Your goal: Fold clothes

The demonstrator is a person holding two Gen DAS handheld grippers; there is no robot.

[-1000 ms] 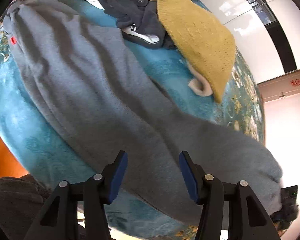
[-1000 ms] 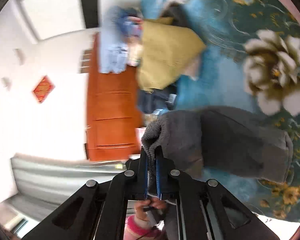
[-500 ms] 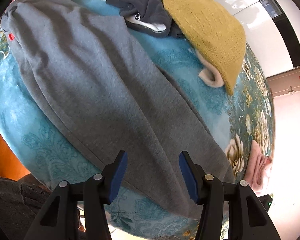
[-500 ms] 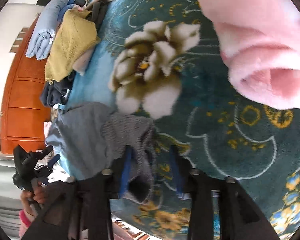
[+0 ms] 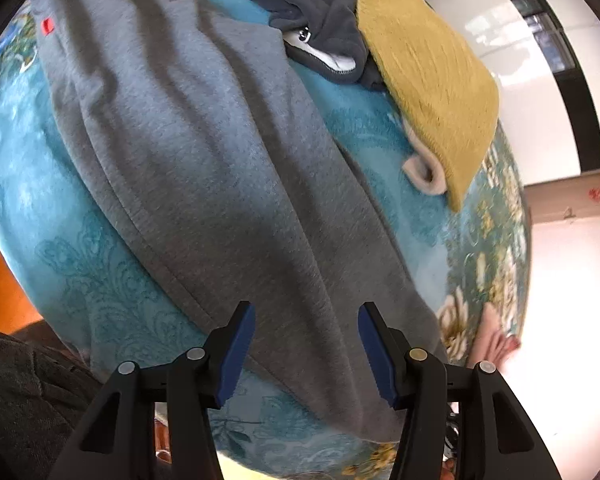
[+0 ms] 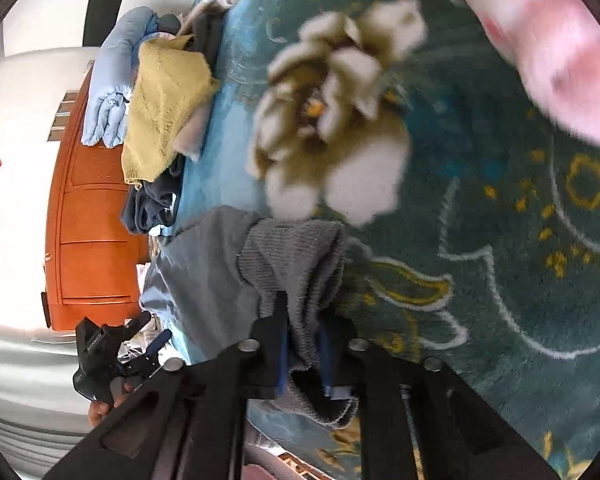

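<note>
The right gripper (image 6: 303, 354) is closing its jaws on the ribbed cuff (image 6: 296, 256) of the grey sweatpants (image 5: 204, 152), while the left gripper (image 5: 306, 354) hangs empty, jaws apart, over the leg. The sweatpants lie full length and unfolded on the teal floral blanket (image 5: 80, 272). Farther off, a mustard knit (image 5: 428, 76) and dark garments (image 5: 316, 12) sit heaped, so I judge nearly all the folding remains.

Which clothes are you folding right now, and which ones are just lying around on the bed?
Being folded:
- grey sweatpants, spread flat
- their ribbed cuff, between the closing jaws of the right hand-held gripper
- left hand-held gripper, open above them

Just lying about:
- mustard knit sweater
- dark hoodie
- light blue jacket
- pink fleece
- floral blanket
</note>
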